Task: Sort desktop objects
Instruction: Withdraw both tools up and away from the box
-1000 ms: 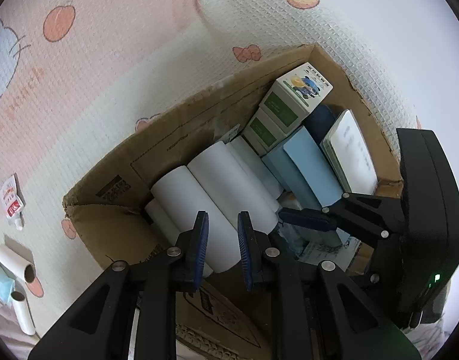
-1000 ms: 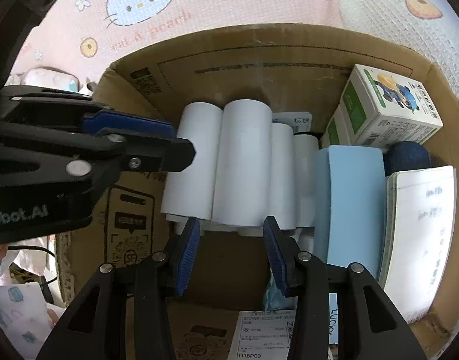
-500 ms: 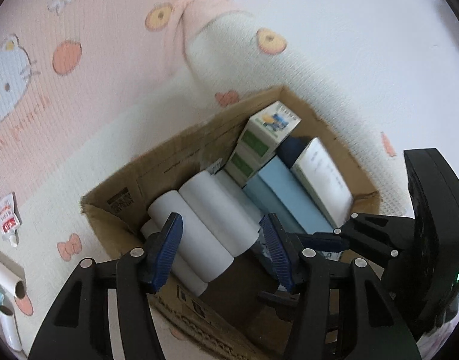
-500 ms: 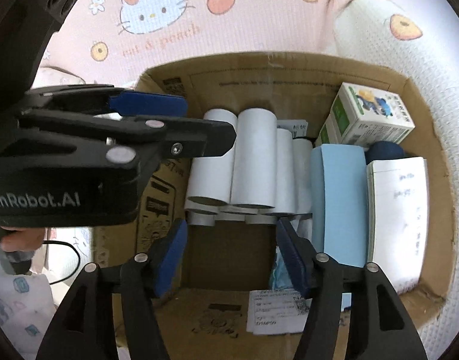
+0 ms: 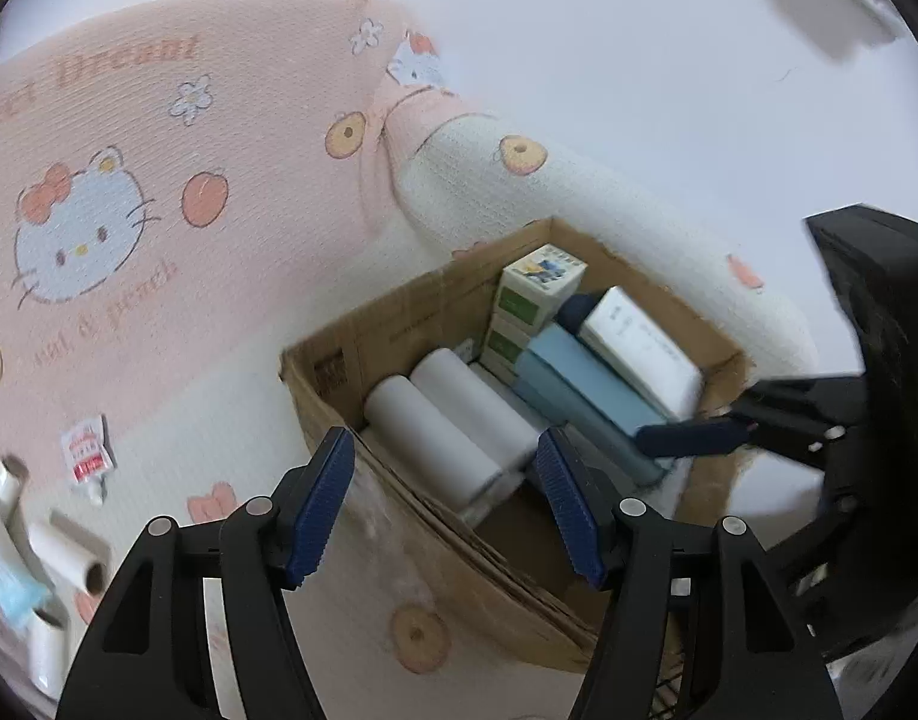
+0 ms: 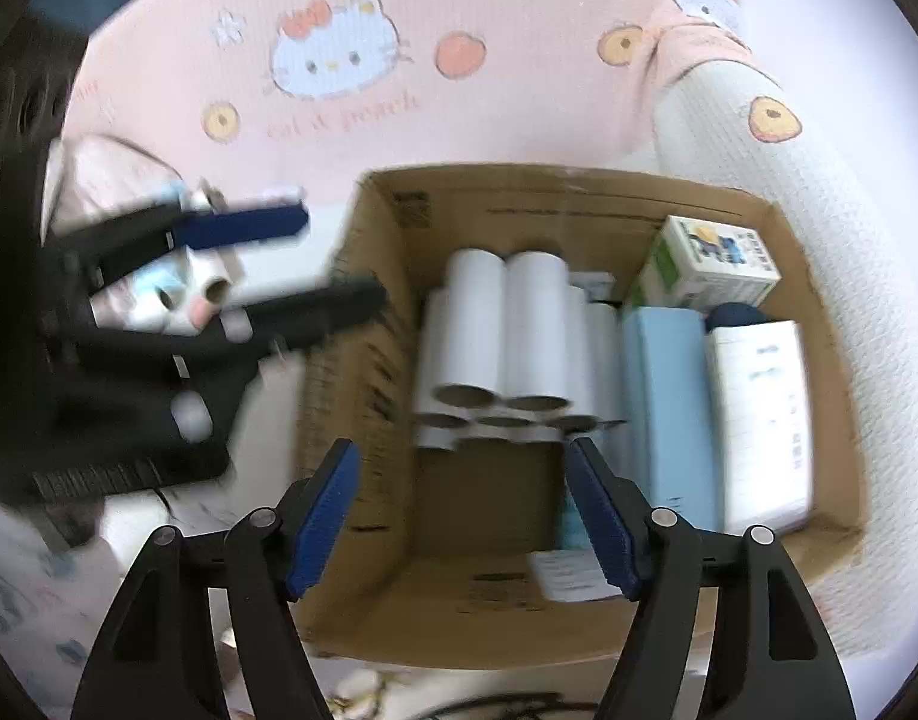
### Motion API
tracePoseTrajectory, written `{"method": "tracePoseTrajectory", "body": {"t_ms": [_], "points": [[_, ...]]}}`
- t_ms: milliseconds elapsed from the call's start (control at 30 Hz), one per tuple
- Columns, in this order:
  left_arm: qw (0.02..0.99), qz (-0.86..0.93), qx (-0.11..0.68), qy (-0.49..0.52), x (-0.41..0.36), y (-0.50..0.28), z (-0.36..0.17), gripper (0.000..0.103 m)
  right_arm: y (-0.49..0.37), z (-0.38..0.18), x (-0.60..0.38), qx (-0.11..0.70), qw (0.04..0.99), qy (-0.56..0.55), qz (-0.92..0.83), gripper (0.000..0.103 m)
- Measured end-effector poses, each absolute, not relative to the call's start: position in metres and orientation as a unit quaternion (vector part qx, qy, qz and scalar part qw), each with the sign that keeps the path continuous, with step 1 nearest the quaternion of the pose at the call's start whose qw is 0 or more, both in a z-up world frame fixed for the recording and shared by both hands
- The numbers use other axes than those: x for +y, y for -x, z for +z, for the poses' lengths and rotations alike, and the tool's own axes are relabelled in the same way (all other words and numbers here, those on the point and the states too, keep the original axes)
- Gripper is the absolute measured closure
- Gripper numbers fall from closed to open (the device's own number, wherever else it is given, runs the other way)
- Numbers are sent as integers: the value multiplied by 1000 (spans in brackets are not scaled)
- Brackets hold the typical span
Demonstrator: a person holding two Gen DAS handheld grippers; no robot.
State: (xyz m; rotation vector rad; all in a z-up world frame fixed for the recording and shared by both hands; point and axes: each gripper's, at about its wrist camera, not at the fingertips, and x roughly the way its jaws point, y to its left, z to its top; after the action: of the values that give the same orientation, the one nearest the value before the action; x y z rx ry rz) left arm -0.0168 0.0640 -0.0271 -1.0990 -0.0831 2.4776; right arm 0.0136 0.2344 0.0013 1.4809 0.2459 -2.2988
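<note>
A pink and cream bedsheet (image 6: 519,120) printed with cartoon cats and peaches covers a soft surface; a plain white wall (image 5: 639,60) rises behind it. On the sheet sits an open cardboard box (image 6: 519,192). Inside, white paper rolls (image 6: 507,324) lie stacked on their sides at the left, a light blue box (image 6: 669,408) and a white box (image 6: 759,420) stand at the right, and a small green-and-white carton (image 6: 711,264) sits at the far corner. The right gripper (image 6: 465,516) hangs above the box's near edge, jaws spread wide, holding nothing. The left gripper (image 5: 447,510) hovers over the box's left wall, also spread and empty. More loose rolls (image 5: 69,564) lie on the sheet, well apart from the box.
</note>
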Motion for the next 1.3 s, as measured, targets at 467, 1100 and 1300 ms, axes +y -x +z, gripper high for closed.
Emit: {"method": "tracePoseTrajectory", "body": {"t_ms": [467, 1100, 1300], "points": [[169, 890, 40, 422, 45, -14, -29, 30, -54, 14, 221, 108, 111, -487, -860, 24], [205, 887, 13, 414, 10, -29, -3, 22, -74, 37, 201, 186, 73, -450, -870, 19], [206, 882, 16, 424, 17, -28, -7, 22, -75, 38, 207, 181, 62, -450, -872, 19]]}}
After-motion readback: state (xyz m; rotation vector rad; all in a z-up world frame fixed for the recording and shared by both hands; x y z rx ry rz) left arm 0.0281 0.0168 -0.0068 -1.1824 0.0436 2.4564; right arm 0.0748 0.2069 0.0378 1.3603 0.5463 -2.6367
